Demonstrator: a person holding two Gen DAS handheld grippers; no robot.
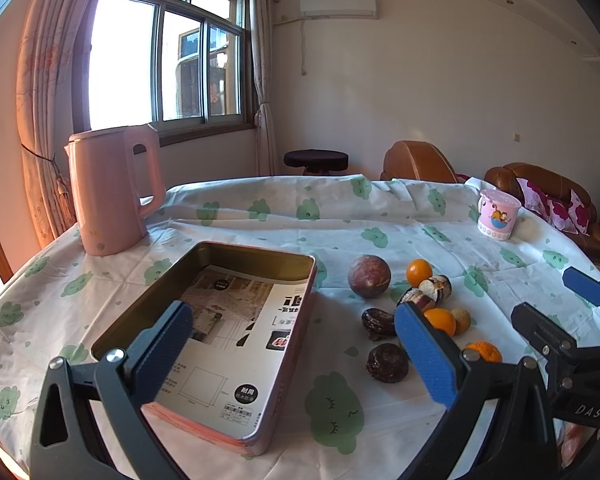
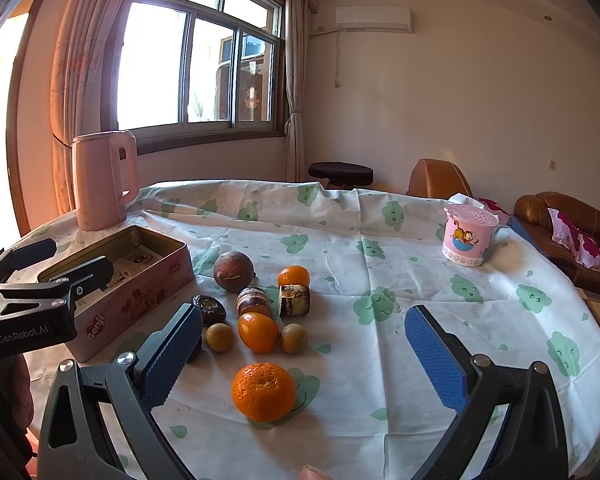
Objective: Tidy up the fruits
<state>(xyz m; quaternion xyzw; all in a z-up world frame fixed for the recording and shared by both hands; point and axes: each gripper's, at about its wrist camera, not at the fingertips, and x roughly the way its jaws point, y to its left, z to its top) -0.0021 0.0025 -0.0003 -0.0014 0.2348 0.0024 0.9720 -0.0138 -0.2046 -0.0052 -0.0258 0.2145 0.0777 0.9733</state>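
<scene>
1. Right gripper (image 2: 303,364): jaws apart, empty, over the nearest orange (image 2: 264,391).
2. Left gripper (image 1: 296,356): jaws apart above the tin (image 1: 236,438), apparently fruitless.
3. Other fruit cluster (image 2: 256,308) lies beyond on the desk (image 2: 419,280).
4. Sorting seems unstarted; next, grip that orange and carry it left to the tin.

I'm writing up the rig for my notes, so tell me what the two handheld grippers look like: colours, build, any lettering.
Both match: dark grey plastic frames with triangular cut-outs and silver rivets, each finger faced with a textured blue pad. The left gripper carries white "GenRobot.AI" lettering on its black body, read in the right wrist view. The right gripper shows white "DAS" lettering in the left wrist view. No cables or sleeves are visible.
</scene>
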